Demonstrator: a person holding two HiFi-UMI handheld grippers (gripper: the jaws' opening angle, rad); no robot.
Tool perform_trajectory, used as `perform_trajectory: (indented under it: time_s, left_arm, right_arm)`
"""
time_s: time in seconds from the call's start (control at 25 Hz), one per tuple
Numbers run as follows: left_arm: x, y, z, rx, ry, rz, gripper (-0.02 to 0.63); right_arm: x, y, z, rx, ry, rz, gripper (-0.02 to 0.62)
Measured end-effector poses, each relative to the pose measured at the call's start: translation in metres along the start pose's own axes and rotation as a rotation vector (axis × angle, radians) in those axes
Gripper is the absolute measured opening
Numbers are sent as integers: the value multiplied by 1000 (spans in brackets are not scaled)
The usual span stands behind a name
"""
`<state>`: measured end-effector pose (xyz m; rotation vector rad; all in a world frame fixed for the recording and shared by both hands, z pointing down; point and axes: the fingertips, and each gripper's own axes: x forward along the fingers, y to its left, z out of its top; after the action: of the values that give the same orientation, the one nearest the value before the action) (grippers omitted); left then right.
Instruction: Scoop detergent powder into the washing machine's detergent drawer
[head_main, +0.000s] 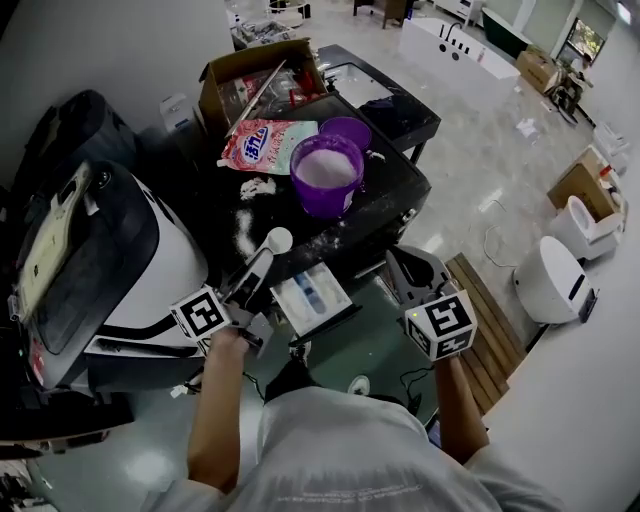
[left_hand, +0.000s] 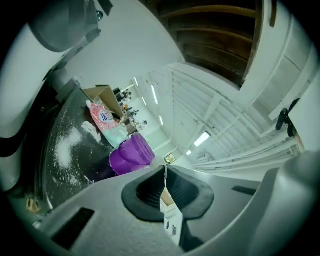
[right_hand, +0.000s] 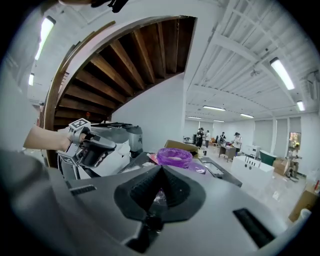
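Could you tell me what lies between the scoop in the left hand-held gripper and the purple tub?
Nothing but bare black top dusted with spilled powder separates the scoop from the purple tub, per the head view.

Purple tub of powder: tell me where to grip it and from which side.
Probably pinch the purple tub by its rim on the near right side, coming from above with the right tongs: it stands upright and open, the detergent bag lies at its left and the lid behind.
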<state>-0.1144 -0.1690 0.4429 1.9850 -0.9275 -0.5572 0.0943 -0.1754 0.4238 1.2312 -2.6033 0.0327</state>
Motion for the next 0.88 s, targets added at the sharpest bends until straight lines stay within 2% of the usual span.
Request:
perform_trajectory:
  time_s: [0.24, 0.36, 0.52, 0.64, 0.88]
  left_arm:
    - [-35, -33, -40, 5, -82, 43, 15]
    - [-46, -41, -56, 23, -65, 82, 15]
    - [-59, -27, -69, 143, 18, 192, 15]
    - [-61, -14, -78, 221, 95, 224, 15]
    - [-63, 24, -99, 396, 305, 301, 15]
  right_arm:
    - [-47, 11, -10, 6, -53, 68, 5]
    - [-64, 15, -10, 30, -82, 70, 5]
    - [-71, 22, -16, 29, -67, 81, 3]
    - [-70, 31, -21, 8, -50, 71, 3]
    - [-57, 51, -34, -1, 16, 55, 3]
